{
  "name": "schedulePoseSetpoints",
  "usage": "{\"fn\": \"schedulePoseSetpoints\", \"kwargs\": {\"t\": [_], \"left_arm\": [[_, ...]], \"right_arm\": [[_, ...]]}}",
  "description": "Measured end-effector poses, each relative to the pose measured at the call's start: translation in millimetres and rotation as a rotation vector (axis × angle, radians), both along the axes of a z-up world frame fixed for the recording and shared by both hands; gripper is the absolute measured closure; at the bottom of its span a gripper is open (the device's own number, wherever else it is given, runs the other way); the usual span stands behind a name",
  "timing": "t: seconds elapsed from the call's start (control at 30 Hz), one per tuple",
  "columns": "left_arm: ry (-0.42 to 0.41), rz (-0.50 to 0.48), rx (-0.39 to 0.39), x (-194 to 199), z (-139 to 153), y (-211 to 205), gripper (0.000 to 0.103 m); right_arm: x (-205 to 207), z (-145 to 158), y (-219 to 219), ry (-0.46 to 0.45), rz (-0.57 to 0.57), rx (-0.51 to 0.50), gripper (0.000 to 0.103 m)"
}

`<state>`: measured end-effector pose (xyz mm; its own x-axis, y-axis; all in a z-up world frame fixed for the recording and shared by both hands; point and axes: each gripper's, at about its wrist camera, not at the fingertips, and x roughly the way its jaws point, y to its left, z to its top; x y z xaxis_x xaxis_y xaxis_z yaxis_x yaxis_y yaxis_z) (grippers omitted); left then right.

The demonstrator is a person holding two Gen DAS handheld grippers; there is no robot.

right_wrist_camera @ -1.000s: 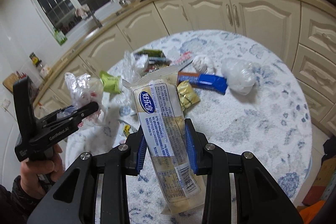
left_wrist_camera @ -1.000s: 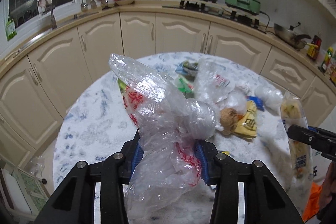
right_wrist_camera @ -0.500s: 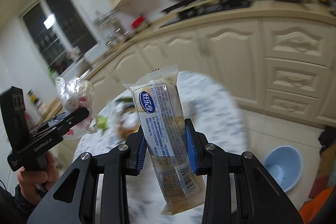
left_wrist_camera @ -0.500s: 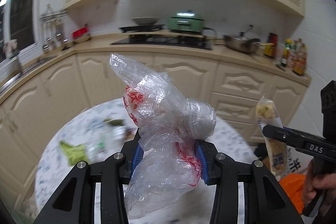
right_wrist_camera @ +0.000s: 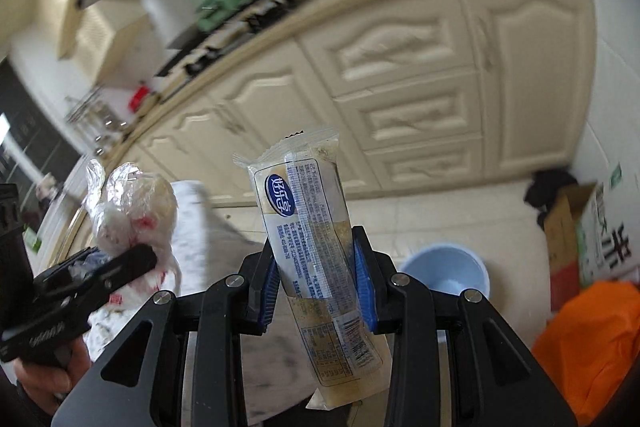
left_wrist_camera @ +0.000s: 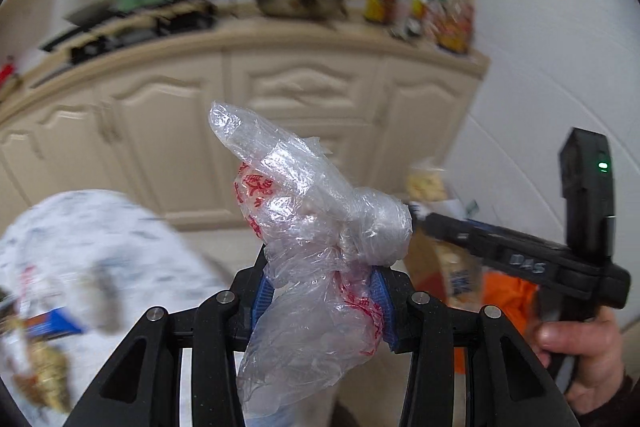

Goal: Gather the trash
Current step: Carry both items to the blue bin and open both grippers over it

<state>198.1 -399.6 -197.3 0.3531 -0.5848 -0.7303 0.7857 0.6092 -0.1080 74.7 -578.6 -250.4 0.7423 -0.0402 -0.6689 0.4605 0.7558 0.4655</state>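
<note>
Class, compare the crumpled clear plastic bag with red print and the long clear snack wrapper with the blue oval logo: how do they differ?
The crumpled clear plastic bag with red print is bunched and shapeless; the long clear snack wrapper with the blue oval logo is flat and straight. The bag's print is red; the wrapper's is blue. Both are held upright in closed jaws.

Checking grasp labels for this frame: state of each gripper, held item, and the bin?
left gripper: shut on the plastic bag
plastic bag: crumpled, held off the table
right gripper: shut on the snack wrapper
snack wrapper: held upright, clamped mid-length
blue bucket: on the floor, open-topped; contents unclear
cardboard box: flaps open
</note>
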Motion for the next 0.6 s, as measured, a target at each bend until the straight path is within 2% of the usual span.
{"fn": "schedulePoseSetpoints", "kwargs": {"t": [0.1,0.13,0.3,0.4,0.5,0.57,0.6], "left_arm": [[0.060,-0.064,0.066,15,-35,-53,0.063],[0.073,-0.075,0.091,36,-46,-64,0.063],[0.158,-0.121,0.228,89,-112,-142,0.062],[0.192,-0.128,0.310,127,-143,-182,0.058],[0.179,-0.108,0.388,151,-164,-212,0.035],[0.159,-0.097,0.407,158,-168,-226,0.014],[0.146,-0.097,0.410,151,-165,-231,0.011]], "right_arm": [[3,-35,-29,0.039,-0.047,0.061,0.070],[3,-47,-37,0.050,-0.064,0.083,0.070],[8,-105,-76,0.111,-0.127,0.185,0.070],[15,-134,-95,0.161,-0.155,0.226,0.067],[15,-156,-109,0.196,-0.194,0.269,0.064],[11,-164,-116,0.205,-0.219,0.287,0.052],[9,-164,-117,0.204,-0.229,0.289,0.049]]}}
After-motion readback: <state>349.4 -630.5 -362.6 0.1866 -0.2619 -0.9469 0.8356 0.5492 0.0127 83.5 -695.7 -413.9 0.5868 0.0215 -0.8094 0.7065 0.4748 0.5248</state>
